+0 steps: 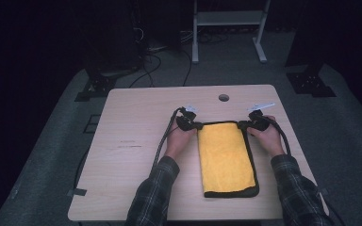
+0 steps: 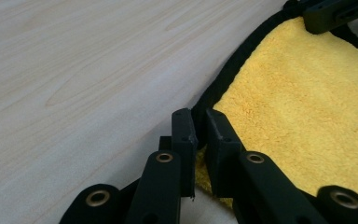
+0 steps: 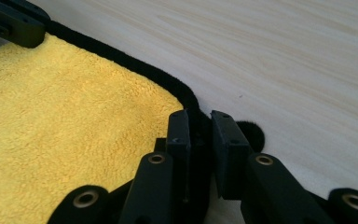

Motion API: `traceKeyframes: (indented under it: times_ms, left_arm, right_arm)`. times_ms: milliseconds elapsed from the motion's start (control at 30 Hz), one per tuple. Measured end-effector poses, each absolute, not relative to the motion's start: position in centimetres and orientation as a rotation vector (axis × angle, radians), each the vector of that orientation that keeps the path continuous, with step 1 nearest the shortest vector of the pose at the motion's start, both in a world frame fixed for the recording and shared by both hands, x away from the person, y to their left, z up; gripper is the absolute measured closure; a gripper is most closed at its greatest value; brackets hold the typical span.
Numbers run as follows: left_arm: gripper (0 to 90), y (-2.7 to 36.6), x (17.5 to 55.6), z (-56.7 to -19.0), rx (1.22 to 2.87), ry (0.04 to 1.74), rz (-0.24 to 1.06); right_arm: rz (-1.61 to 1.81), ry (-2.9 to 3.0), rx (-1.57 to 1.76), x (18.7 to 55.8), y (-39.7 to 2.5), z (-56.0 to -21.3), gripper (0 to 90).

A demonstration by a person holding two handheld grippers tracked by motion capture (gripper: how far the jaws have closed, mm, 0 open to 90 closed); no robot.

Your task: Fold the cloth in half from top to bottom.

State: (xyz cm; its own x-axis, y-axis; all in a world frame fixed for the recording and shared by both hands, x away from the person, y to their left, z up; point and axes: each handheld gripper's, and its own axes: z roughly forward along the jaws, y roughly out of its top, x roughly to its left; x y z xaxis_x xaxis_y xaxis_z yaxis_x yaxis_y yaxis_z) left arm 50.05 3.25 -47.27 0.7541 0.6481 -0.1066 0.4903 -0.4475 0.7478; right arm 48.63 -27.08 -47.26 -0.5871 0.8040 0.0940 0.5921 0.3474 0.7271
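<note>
The high view looked forward and down from above the person's side, taking in the whole table from a distance, with dark floor beyond. The left gripper view sat low and close behind its own jaws at one far corner of the yellow towel, while the right gripper view sat equally close at the other corner. Both gripper views shared the towel's far black-edged border, and each caught the opposite gripper at its upper edge.

Bare table lay open from 7 to 11 o'clock of the towel; a small hole sat at 12.
</note>
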Motion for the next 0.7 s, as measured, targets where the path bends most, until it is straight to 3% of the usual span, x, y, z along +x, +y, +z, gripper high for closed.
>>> traceKeyframes:
  times_ms: [700]
  left_arm:
    - [83.6, 5.3, 45.1, -42.5, 2.053, 0.668, 0.138]
  right_arm:
    - [1.319, 2.294, 1.095, 42.9, -28.8, -42.8, 77.4]
